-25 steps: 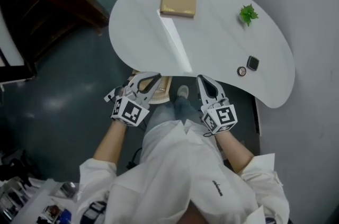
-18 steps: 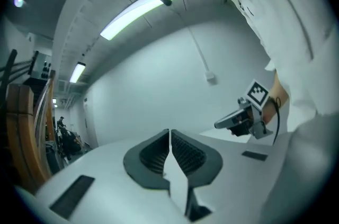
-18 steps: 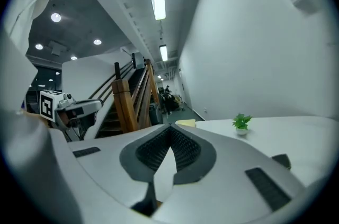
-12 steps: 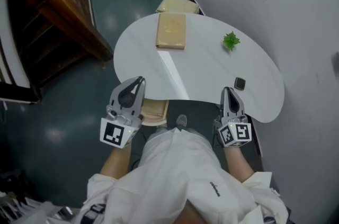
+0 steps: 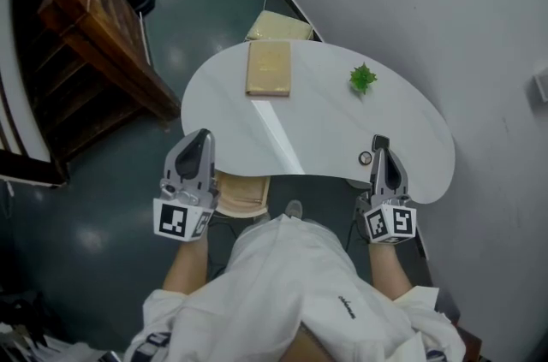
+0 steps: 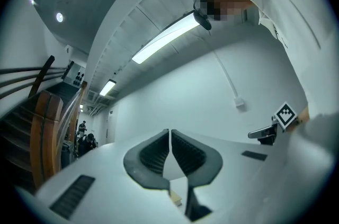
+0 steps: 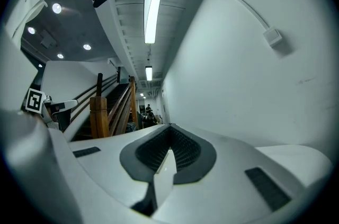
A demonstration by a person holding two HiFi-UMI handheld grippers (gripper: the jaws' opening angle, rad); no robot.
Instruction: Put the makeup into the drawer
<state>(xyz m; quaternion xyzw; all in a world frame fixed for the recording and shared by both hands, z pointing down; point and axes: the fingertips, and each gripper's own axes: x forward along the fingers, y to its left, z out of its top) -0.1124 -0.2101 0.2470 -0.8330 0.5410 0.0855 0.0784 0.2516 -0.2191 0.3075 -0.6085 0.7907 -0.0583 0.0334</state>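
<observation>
Both hands have risen to tabletop (image 5: 325,121) level; our left gripper (image 5: 202,136) and right gripper (image 5: 380,145) are closed and empty. The makeup (image 5: 366,157) lies at 4 o'clock, just beside the right gripper. We should open that gripper before lowering squarely over it.

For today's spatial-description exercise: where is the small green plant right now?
In the head view, the small green plant stands on the white table, toward its far right side, right of the tan box.
</observation>
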